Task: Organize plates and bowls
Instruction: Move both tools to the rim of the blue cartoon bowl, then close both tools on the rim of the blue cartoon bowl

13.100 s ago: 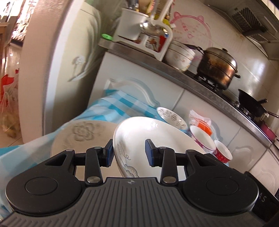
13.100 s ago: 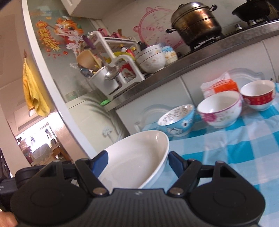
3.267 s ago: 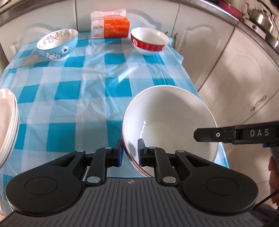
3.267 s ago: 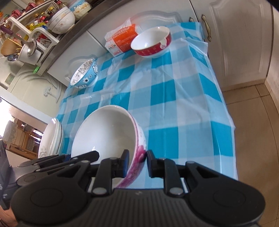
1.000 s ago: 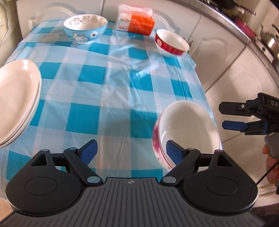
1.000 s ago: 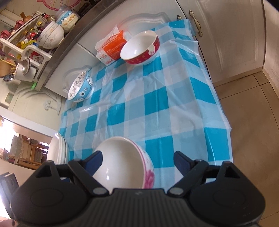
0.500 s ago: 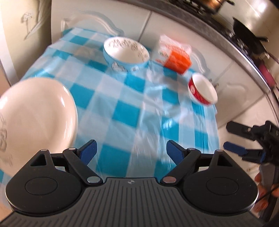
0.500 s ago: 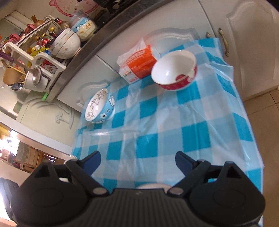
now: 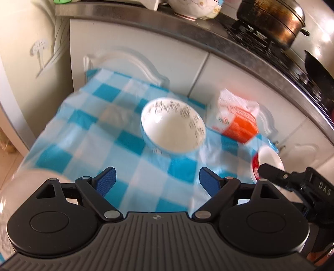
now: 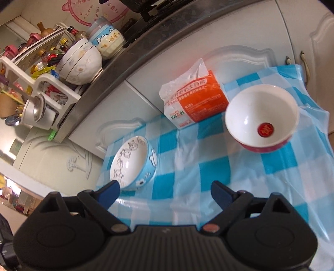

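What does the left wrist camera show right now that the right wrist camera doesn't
Only the left wrist view shows the dark pot on the stove, the right gripper from outside, and a pale dish edge at lower left. Only the right wrist view shows the utensil rack and the red mark inside the red bowl. Both show the blue bowl, the orange packet, the checked cloth and open, empty jaws, including the left gripper.
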`<act>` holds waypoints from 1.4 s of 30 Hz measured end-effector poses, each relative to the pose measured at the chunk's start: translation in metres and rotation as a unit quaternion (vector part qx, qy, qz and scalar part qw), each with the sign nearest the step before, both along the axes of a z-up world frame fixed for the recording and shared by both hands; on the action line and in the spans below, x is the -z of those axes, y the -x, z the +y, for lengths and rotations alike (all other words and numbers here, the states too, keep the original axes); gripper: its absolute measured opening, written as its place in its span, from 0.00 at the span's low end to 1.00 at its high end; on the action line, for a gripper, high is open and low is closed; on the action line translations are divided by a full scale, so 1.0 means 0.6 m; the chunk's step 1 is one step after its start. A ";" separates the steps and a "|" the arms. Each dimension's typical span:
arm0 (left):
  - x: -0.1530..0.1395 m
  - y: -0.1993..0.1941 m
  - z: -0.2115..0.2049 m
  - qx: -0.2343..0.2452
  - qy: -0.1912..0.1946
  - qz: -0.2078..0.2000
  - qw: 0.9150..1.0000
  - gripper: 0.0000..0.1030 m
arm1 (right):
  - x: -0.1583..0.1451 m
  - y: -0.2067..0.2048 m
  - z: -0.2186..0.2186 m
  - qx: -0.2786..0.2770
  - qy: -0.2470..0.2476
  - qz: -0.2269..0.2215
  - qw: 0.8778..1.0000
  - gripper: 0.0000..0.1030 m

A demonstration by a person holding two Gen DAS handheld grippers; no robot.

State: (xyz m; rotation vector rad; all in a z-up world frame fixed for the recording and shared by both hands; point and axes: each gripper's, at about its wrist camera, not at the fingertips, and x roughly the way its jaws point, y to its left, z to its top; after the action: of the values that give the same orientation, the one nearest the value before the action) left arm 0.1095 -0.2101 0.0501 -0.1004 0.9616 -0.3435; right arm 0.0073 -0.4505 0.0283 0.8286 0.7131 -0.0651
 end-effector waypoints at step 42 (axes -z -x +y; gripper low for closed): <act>0.140 -0.185 -0.066 0.028 -0.069 0.007 0.997 0.40 | 0.096 -0.174 0.057 0.001 -0.070 -0.004 0.998 0.61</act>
State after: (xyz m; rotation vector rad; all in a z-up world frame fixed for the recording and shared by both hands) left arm 0.2202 -0.2495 -0.0336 0.0504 1.0015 -0.3277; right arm 0.1118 -0.4164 -0.0294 0.9638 0.7160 -0.0141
